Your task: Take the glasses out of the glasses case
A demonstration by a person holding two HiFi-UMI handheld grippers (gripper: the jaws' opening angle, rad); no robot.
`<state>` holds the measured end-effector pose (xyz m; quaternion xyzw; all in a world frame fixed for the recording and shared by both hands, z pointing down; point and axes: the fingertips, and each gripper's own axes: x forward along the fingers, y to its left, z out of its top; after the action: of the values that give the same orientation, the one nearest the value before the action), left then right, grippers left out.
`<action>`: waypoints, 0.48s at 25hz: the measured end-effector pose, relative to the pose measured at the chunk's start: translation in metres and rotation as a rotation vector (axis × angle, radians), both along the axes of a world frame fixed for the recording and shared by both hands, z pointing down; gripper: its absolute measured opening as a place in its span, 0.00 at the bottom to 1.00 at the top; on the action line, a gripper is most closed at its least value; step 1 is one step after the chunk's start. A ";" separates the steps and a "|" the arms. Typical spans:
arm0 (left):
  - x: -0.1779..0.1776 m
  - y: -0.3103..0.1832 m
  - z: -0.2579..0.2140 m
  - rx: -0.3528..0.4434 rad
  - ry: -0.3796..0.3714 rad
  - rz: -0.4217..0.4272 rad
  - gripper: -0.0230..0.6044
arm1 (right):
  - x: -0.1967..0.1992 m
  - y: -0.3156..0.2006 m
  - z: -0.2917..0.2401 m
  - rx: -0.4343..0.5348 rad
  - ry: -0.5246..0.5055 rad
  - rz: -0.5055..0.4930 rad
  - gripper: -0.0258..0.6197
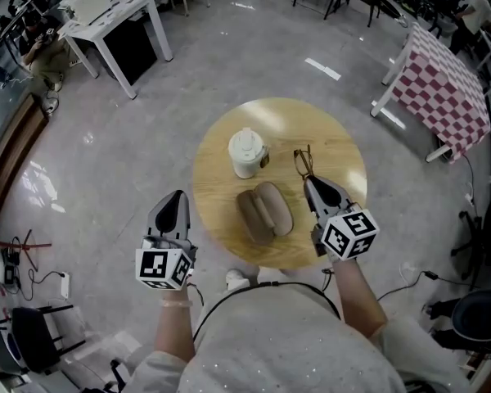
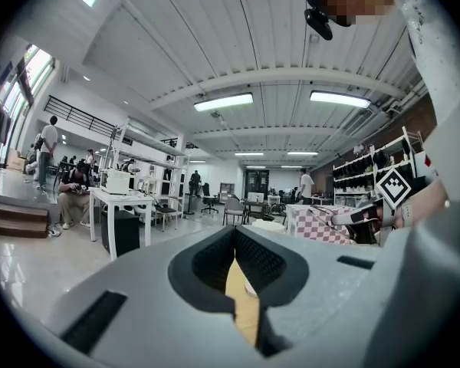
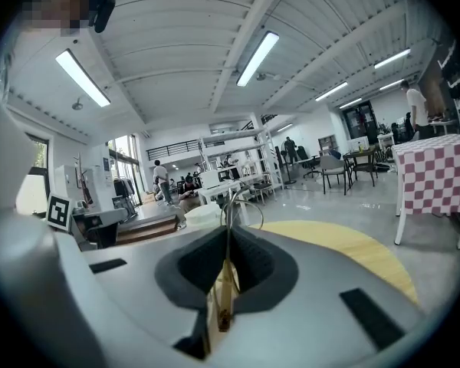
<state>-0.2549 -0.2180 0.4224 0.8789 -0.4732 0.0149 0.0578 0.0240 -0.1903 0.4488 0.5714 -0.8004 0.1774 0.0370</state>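
A brown glasses case (image 1: 263, 211) lies open on the round wooden table (image 1: 344, 158), and nothing shows inside it. My right gripper (image 1: 309, 182) is over the table to the right of the case, shut on a temple of the thin-framed glasses (image 1: 301, 160). The frame sticks out beyond the jaw tips. In the right gripper view the glasses (image 3: 242, 205) rise from between the closed jaws of the right gripper (image 3: 226, 240). My left gripper (image 1: 177, 198) hangs off the table's left edge, shut with nothing in it. In its own view the left gripper (image 2: 235, 244) points across the table.
A white lidded cup (image 1: 246, 151) stands behind the case. On the floor around are a white desk (image 1: 114, 19) at the back left, a checked-cloth table (image 1: 443, 88) at the right and a dark office chair (image 1: 479, 318) at the lower right. People sit at the far left.
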 end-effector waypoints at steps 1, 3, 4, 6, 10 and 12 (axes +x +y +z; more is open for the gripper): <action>0.000 -0.001 -0.001 0.003 0.001 0.000 0.04 | 0.000 0.000 -0.002 0.006 0.000 0.001 0.07; -0.001 -0.001 -0.004 0.008 0.003 -0.001 0.04 | 0.000 -0.001 -0.005 0.018 0.001 0.001 0.07; 0.000 -0.001 -0.005 0.011 0.004 -0.002 0.04 | 0.000 -0.001 -0.007 0.025 0.002 0.000 0.07; 0.001 -0.002 -0.007 0.018 0.007 -0.004 0.04 | 0.002 -0.001 -0.011 0.037 0.003 -0.001 0.07; 0.002 -0.004 -0.010 0.029 0.009 -0.008 0.04 | 0.005 -0.003 -0.016 0.053 0.007 -0.001 0.07; 0.000 -0.006 -0.011 0.031 0.010 -0.011 0.04 | 0.005 -0.004 -0.018 0.060 0.008 0.001 0.07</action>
<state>-0.2546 -0.2236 0.4115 0.8772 -0.4778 0.0028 0.0467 0.0290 -0.1947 0.4304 0.5732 -0.8051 0.1510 0.0231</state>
